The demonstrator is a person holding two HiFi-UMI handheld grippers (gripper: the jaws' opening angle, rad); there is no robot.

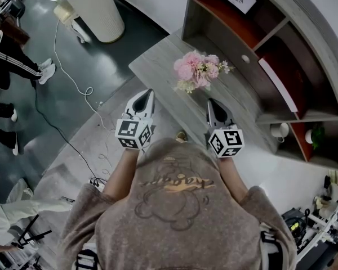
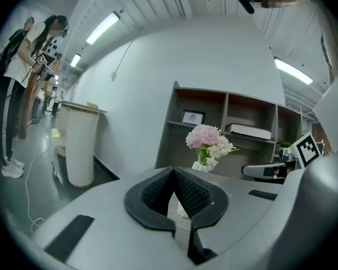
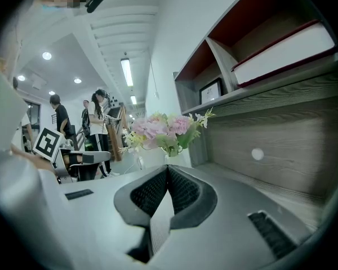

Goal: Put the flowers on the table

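1. Looking down in the head view, I hold my left gripper (image 1: pixel 148 94) and right gripper (image 1: pixel 212 103) side by side, near the pink flowers (image 1: pixel 198 69) standing on the grey table (image 1: pixel 158 66)
2. Left gripper view: my jaws are pressed together on nothing; the flowers (image 2: pixel 205 136) stand ahead in a white vase (image 2: pixel 201 165)
3. Right gripper view: jaws together, empty; the flowers (image 3: pixel 160 127) rise beyond the tips

The pink bouquet in a white vase (image 1: pixel 198 69) stands on the grey wooden table (image 1: pixel 158 66) beside the arched wooden shelf unit (image 1: pixel 281 49), nearer the right gripper (image 1: pixel 211 102) than the left gripper (image 1: pixel 149 93), with the white cylindrical bin (image 1: pixel 96 10) beyond on the floor.
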